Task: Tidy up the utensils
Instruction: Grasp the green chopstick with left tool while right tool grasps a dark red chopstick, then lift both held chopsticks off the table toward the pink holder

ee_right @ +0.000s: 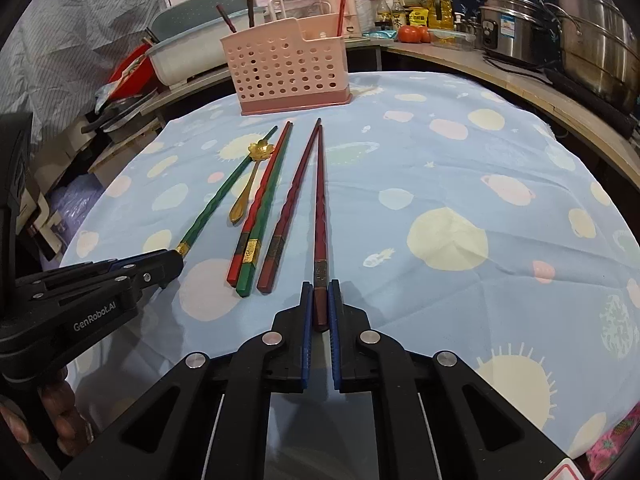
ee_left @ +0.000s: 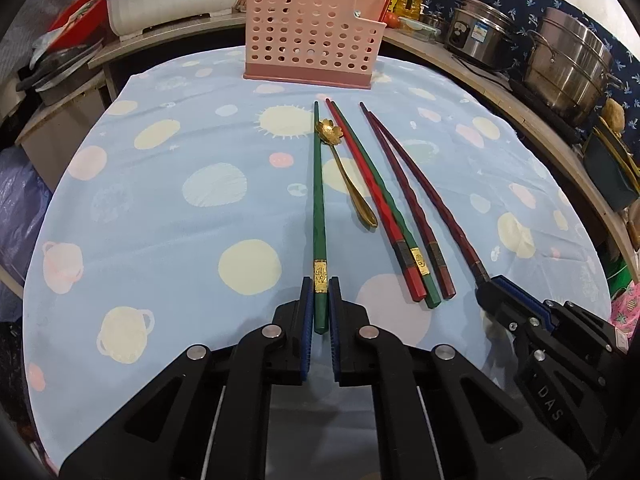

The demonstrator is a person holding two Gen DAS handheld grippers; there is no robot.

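Upright, three chopsticks (ee_right: 249, 2) in pink holder (ee_right: 286, 76).

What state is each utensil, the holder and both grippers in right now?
Left gripper: jaws shut on the green chopstick, which lies on the cloth.
Right gripper: jaws shut on the dark red chopstick, also lying flat.
Gold spoon: lying loose.
Red and green pair: lying side by side, untouched.
Second dark red chopstick: lying loose.
Pink holder: upright, chopsticks inside.

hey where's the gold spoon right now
In the left wrist view the gold spoon lies on the blue tablecloth, between the green chopstick held by the left gripper and the red-and-green pair, its flower-shaped end towards the pink holder.
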